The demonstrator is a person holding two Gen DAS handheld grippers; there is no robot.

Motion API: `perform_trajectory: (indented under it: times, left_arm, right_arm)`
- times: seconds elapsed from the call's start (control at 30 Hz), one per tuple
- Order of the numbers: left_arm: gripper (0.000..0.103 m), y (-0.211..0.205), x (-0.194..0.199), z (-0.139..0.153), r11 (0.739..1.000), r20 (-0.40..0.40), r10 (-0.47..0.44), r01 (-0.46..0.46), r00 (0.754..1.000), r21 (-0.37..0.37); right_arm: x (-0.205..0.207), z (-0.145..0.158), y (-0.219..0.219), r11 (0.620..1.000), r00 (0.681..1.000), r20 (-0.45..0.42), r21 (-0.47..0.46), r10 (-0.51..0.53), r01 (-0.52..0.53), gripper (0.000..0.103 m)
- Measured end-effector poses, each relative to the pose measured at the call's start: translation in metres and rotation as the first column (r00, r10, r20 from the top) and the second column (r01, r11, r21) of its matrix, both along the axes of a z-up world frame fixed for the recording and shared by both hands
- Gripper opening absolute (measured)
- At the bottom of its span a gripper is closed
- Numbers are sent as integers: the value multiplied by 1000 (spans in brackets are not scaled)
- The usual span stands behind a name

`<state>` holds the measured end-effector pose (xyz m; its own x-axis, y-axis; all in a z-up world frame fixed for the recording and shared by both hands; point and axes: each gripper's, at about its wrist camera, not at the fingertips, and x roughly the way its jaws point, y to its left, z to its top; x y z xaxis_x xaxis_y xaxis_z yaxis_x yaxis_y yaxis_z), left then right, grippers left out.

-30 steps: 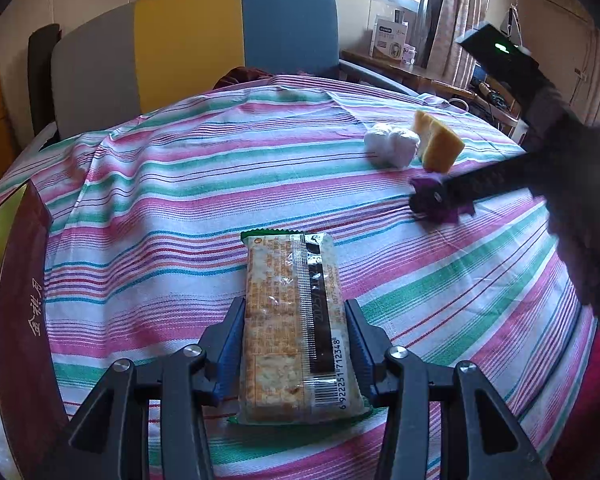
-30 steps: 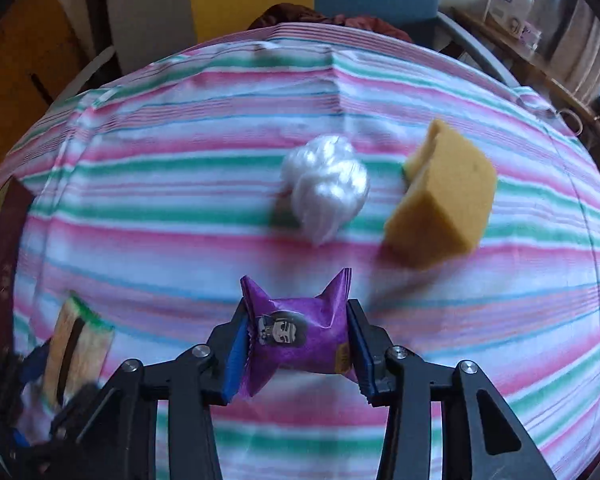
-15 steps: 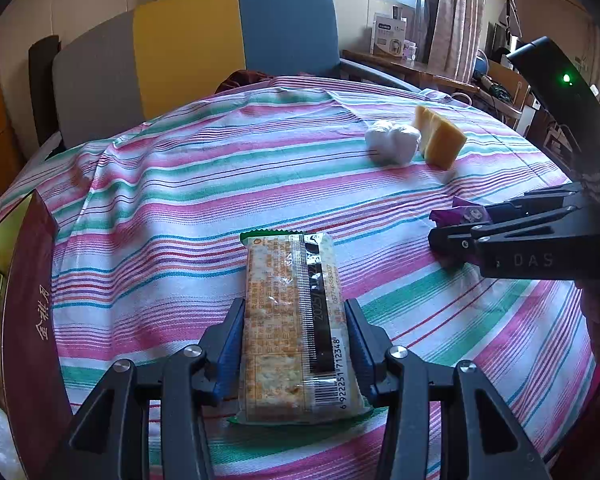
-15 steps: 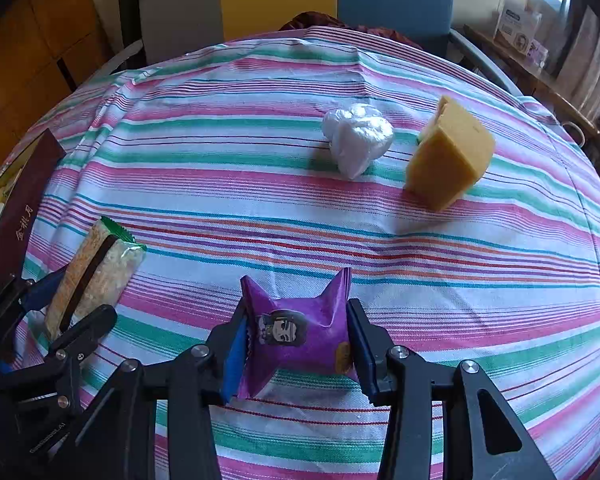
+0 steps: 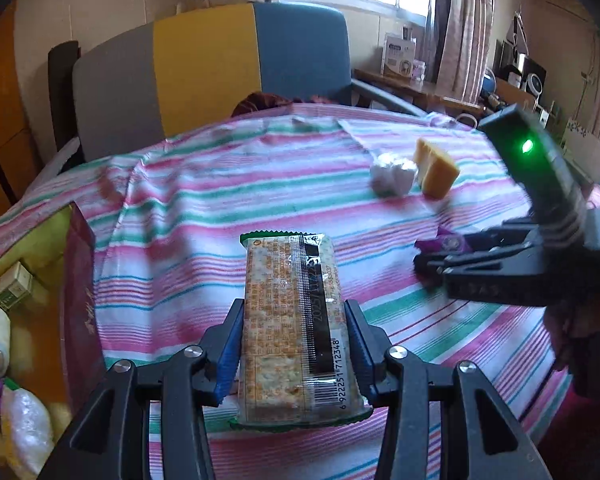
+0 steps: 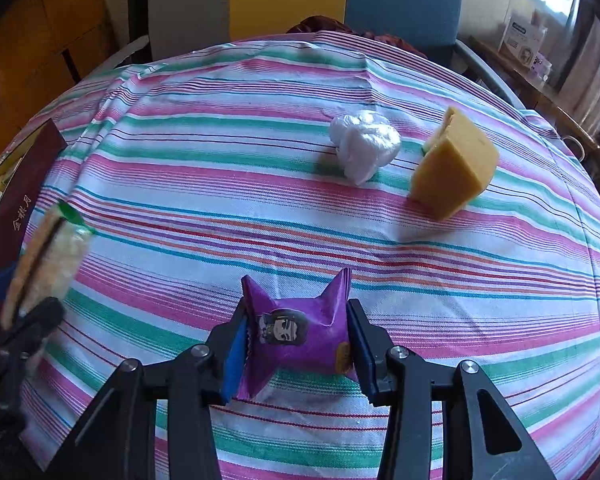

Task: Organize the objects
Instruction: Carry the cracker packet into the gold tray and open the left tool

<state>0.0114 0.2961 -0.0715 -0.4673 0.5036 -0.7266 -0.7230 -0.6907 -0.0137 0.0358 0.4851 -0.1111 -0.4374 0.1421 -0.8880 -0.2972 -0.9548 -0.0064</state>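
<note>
My left gripper [image 5: 294, 344] is shut on a long cracker packet [image 5: 292, 320] and holds it above the striped tablecloth [image 5: 188, 216]. My right gripper [image 6: 298, 344] is shut on a purple snack pouch [image 6: 300, 332], also held over the cloth. In the left wrist view the right gripper [image 5: 432, 258] sits to the right with the purple pouch [image 5: 444, 242] in it. In the right wrist view the cracker packet [image 6: 44, 260] shows blurred at the far left. A white crumpled bag [image 6: 364, 146] and a yellow sponge [image 6: 454, 168] lie at the far right of the table.
An open box [image 5: 78, 280] with a dark red wall stands at the table's left edge and holds several small items [image 5: 16, 400]. A grey, yellow and blue chair [image 5: 208, 68] stands behind the table. A desk with clutter [image 5: 420, 84] is at the back right.
Both grippers have moved left, towards the box, each with its item. The box's inside has come into the left wrist view. The bag and sponge have not moved.
</note>
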Motion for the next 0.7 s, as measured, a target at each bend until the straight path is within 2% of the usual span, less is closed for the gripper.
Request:
perform_trajectory:
  times: [0.37, 0.7]
  left_arm:
    - [48, -36, 3, 52, 995, -48, 72, -69, 996, 69]
    - [48, -72, -6, 70, 984, -50, 152, -147, 987, 97]
  right_arm:
    - [1, -1, -1, 1000, 1000, -4, 10, 3, -3, 46]
    - [2, -1, -2, 1000, 1000, -10, 22, 8, -8, 46]
